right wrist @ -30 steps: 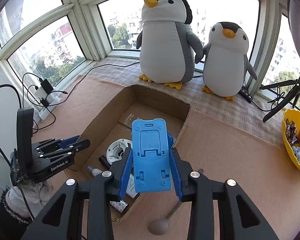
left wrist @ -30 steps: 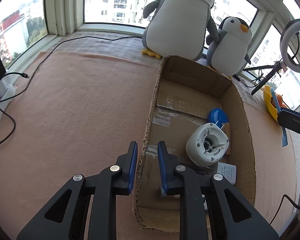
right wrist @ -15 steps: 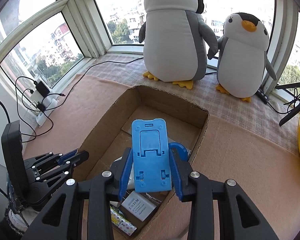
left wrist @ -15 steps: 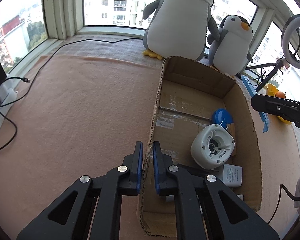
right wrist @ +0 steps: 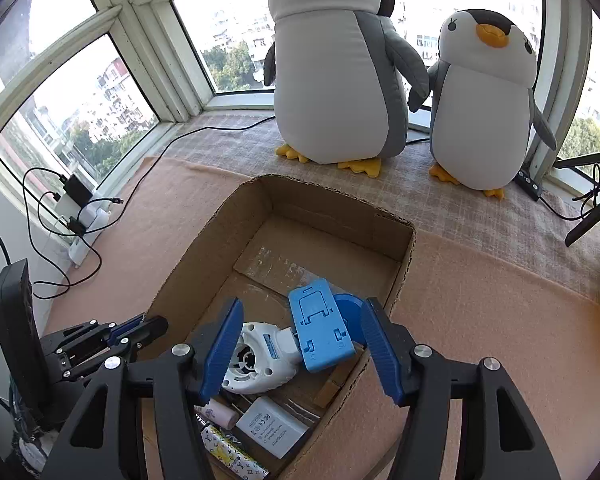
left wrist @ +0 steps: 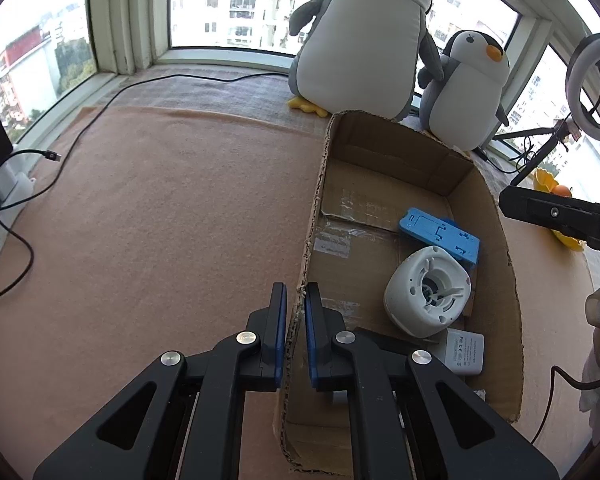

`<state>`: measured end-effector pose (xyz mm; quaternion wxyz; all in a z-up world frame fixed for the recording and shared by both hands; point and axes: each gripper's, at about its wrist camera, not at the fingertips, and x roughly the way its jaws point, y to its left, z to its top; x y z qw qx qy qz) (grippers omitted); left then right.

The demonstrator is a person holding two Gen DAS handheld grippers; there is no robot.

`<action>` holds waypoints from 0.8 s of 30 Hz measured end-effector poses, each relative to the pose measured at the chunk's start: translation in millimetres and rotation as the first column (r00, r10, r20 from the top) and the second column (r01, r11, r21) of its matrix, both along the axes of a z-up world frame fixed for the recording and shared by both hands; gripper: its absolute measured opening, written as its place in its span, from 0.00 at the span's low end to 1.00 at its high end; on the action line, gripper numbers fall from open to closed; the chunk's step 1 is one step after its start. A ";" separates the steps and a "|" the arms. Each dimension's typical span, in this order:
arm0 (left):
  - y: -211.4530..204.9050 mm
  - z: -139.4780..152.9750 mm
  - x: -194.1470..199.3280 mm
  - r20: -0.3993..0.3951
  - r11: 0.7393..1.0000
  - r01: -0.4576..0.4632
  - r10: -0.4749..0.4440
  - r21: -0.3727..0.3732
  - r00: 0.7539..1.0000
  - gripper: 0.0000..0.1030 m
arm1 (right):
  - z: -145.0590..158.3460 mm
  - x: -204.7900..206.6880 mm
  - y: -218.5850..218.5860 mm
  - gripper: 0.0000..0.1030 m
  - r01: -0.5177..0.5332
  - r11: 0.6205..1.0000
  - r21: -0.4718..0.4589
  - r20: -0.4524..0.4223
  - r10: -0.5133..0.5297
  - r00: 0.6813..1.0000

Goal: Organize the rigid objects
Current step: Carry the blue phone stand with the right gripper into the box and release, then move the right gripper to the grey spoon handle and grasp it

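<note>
**Left and right wrist views: blue stand lying in the box, box wall steadied.**
Left wrist view: the left claw (left wrist: 295, 300) straddles the near wall of the cardboard box (left wrist: 500, 240), its fingers drawn in close on either side of the cardboard, apparently pinching it to keep the box from sliding on the table (left wrist: 160, 220). Right wrist view: the right claw (right wrist: 302, 338) stands wide apart and empty above the box interior; the blue phone stand (right wrist: 320, 330) lies inside, leaning on the white fan (right wrist: 256, 364), beside a white charger (right wrist: 270, 426), so this placement looks complete.
</note>
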<state>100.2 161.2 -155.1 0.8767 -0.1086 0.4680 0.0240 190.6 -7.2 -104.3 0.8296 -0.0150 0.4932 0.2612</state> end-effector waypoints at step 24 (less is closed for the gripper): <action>-1.5 30.5 -18.9 0.039 1.000 -0.024 0.024 0.009 0.999 0.20 | -3.5 -53.8 -96.7 0.55 0.053 0.998 -0.045 -0.091 -0.057 0.994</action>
